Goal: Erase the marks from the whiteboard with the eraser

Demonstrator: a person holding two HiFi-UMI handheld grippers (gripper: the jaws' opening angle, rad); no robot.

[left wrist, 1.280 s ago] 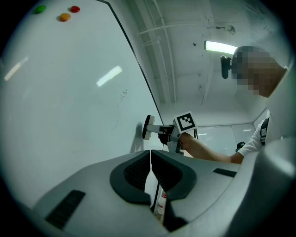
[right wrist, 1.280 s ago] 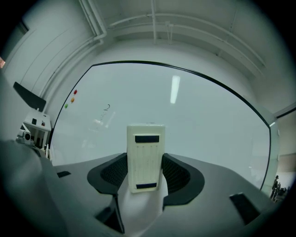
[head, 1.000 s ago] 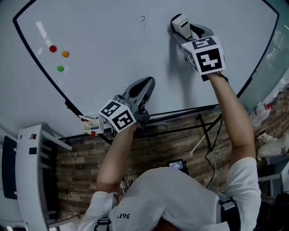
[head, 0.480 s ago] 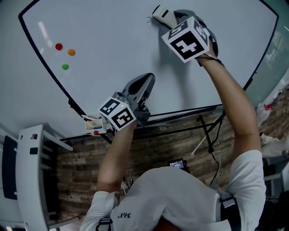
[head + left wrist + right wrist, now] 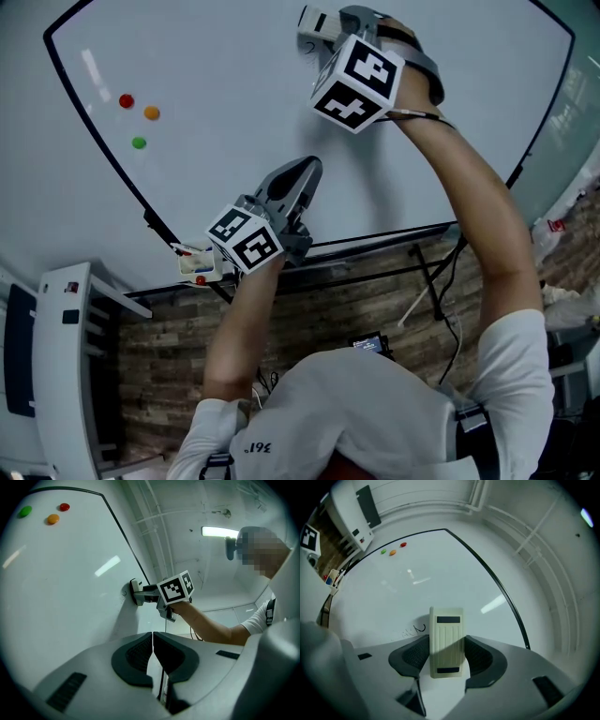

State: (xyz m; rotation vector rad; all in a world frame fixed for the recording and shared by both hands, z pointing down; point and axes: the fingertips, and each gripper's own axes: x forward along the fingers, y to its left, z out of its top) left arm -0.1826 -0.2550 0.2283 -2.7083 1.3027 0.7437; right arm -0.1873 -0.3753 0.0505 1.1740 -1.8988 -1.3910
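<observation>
The whiteboard (image 5: 216, 84) fills the upper part of the head view. My right gripper (image 5: 447, 660) is shut on a cream eraser (image 5: 446, 639), whose end is pressed against the board (image 5: 417, 588). Faint black marks (image 5: 412, 630) show on the board just left of the eraser. In the head view the eraser (image 5: 315, 22) sits near the board's top, ahead of my right gripper (image 5: 349, 28), with a small mark (image 5: 308, 44) just below it. My left gripper (image 5: 298, 174) hangs lower near the board's bottom edge, shut with nothing between its jaws. The left gripper view shows the eraser (image 5: 136, 591) on the board.
Red (image 5: 126, 100), orange (image 5: 151, 112) and green (image 5: 139, 142) magnets stick to the board's left part. A small tray with markers (image 5: 195, 265) hangs at the lower left corner. A white cabinet (image 5: 56, 366) stands at left. The board's black stand (image 5: 422, 272) and a wood-pattern floor lie below.
My right gripper has swept the eraser leftward and upward across the board toward the written marks. The left gripper has stayed put.
</observation>
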